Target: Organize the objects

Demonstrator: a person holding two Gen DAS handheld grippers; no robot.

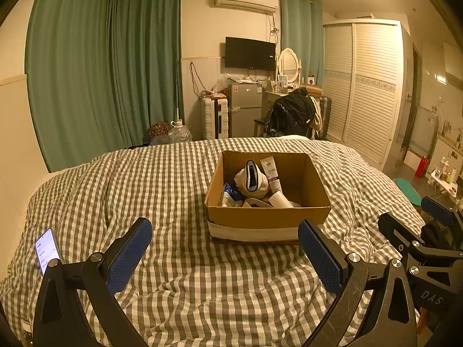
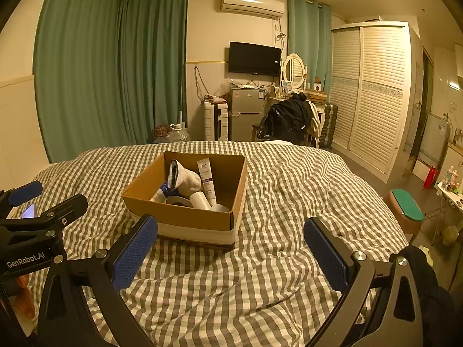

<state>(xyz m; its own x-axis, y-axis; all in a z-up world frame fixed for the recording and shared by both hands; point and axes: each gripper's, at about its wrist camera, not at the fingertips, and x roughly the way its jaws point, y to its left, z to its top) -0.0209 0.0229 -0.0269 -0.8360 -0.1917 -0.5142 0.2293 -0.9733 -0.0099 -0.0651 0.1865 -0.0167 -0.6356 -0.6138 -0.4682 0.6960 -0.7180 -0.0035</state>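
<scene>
Here, spread wide: gingham duvet. Resting on it, cardboard box holding sock bundle and cream tube. Hovering nearer, left gripper and right gripper, jaws apart, empty.

A grey-and-white checked bed cover carries a brown cardboard box banded white below. Green curtains hang behind. The gripper pads are blue on black frames.

Green curtains, wall television, louvred wardrobe, checked bedspread
</scene>
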